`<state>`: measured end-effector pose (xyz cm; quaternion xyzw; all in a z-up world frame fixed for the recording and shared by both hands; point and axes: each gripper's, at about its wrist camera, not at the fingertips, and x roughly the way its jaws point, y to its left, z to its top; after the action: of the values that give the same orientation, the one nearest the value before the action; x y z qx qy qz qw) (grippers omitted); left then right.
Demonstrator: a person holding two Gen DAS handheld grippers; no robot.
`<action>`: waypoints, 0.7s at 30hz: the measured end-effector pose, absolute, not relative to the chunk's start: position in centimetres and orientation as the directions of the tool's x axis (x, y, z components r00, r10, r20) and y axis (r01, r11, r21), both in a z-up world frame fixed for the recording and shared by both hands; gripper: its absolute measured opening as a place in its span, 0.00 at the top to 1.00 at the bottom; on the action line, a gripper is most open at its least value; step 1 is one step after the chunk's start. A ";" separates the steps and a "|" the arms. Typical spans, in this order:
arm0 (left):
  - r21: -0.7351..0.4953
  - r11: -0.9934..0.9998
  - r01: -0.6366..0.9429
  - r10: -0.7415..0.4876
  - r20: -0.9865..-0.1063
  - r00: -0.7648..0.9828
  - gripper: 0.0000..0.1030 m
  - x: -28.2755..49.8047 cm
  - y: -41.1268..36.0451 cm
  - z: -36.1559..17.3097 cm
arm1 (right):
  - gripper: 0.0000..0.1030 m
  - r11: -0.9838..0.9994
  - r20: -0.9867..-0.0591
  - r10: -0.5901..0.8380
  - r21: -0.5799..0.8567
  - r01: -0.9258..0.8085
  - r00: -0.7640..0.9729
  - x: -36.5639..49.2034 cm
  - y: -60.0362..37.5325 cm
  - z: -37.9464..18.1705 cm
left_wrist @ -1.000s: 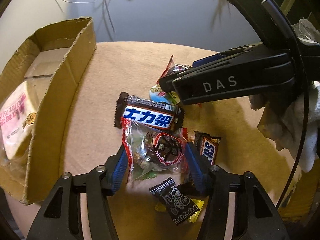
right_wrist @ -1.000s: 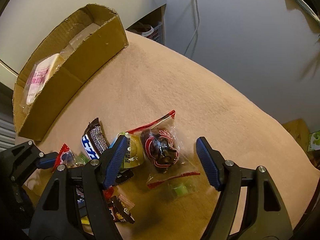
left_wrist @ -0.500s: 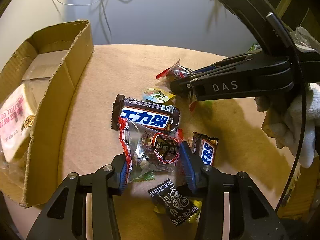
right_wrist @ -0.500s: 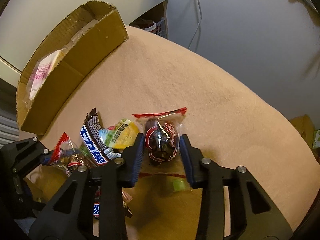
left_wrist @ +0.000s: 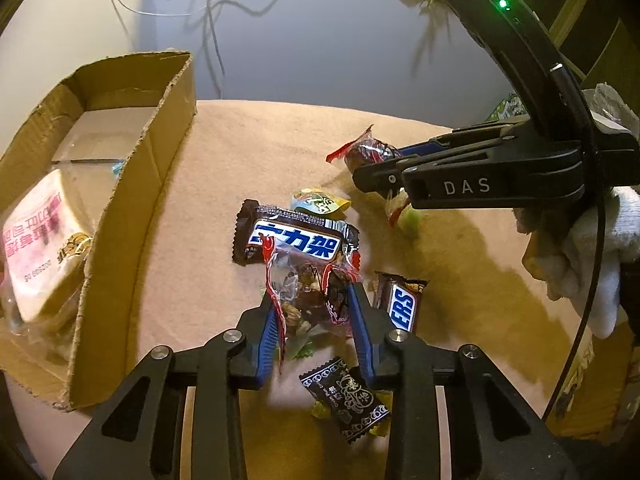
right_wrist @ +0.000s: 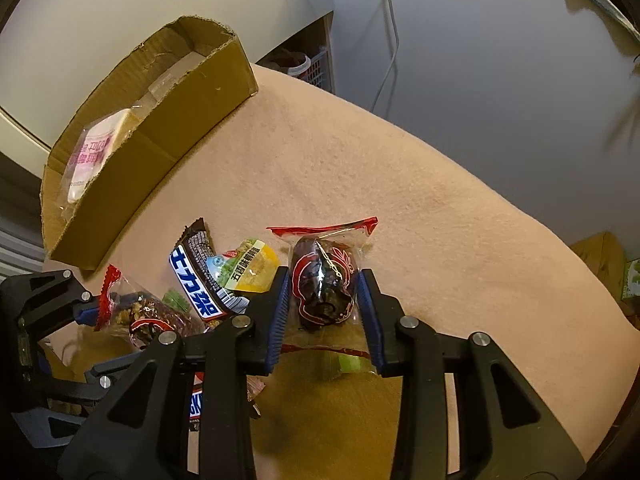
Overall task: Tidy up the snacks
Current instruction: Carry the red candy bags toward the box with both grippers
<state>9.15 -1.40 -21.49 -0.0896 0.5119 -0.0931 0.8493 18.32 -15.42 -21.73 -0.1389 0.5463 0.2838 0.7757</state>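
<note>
The left gripper (left_wrist: 316, 320) has just been closing and clamps a clear nut packet (left_wrist: 308, 300) between its pads. The right gripper (right_wrist: 324, 308) squeezes a dark date packet (right_wrist: 324, 280), centred between its fingers.

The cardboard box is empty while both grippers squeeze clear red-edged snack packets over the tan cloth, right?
Not quite: the cardboard box is not empty. The right wrist view shows a pink-printed wrapped packet lying inside it. The rest holds: the left gripper and the right gripper each squeeze a clear red-edged snack packet over the tan cloth.
</note>
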 end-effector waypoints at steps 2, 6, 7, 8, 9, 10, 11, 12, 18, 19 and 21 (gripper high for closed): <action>-0.255 0.965 0.066 -0.256 -0.847 0.465 0.71 9.3 -1.4 -21.2 | 0.66 0.802 -0.925 0.290 0.096 -0.590 0.244 18.3 -15.4 -21.7; -0.267 0.961 0.067 -0.267 -0.839 0.474 0.71 9.2 -1.2 -20.7 | 0.66 0.802 -0.920 0.298 0.097 -0.590 0.254 18.1 -15.5 -21.3; -0.271 0.961 0.064 -0.268 -0.837 0.478 0.71 9.0 -1.0 -20.3 | 0.66 0.801 -0.919 0.299 0.096 -0.591 0.257 18.1 -15.5 -21.2; -0.274 0.960 0.060 -0.268 -0.834 0.482 0.71 8.8 -0.8 -20.0 | 0.66 0.801 -0.917 0.301 0.094 -0.592 0.261 18.0 -15.6 -21.0; -0.278 0.959 0.054 -0.269 -0.832 0.486 0.71 8.8 -0.6 -19.8 | 0.66 0.800 -0.916 0.303 0.094 -0.593 0.263 18.0 -15.6 -20.9; -0.285 0.957 0.048 -0.271 -0.829 0.489 0.71 8.8 -0.4 -19.7 | 0.66 0.798 -0.914 0.306 0.095 -0.595 0.265 17.9 -15.7 -20.8; -0.292 0.956 0.043 -0.274 -0.825 0.494 0.71 8.7 -0.1 -19.4 | 0.66 0.797 -0.913 0.309 0.095 -0.596 0.267 17.8 -15.8 -20.6; -0.294 0.955 0.037 -0.273 -0.823 0.497 0.71 8.7 0.2 -19.2 | 0.66 0.796 -0.911 0.311 0.094 -0.599 0.271 17.8 -15.8 -20.4; -0.290 0.957 0.002 -0.244 -0.802 0.546 0.71 7.5 2.3 -17.3 | 0.66 0.782 -0.899 0.333 0.094 -0.617 0.285 17.3 -15.3 -19.0; -0.287 0.958 -0.005 -0.237 -0.798 0.554 0.71 7.5 2.6 -17.0 | 0.66 0.778 -0.897 0.338 0.095 -0.621 0.286 17.2 -15.1 -18.7; -0.285 0.958 -0.019 -0.224 -0.790 0.570 0.71 7.4 3.4 -16.3 | 0.66 0.770 -0.891 0.349 0.097 -0.630 0.291 17.1 -14.6 -18.1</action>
<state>7.36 3.39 -16.30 -0.1320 0.4597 -0.0585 0.8762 17.11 -14.59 -18.05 -0.1380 0.5089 0.3095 0.7913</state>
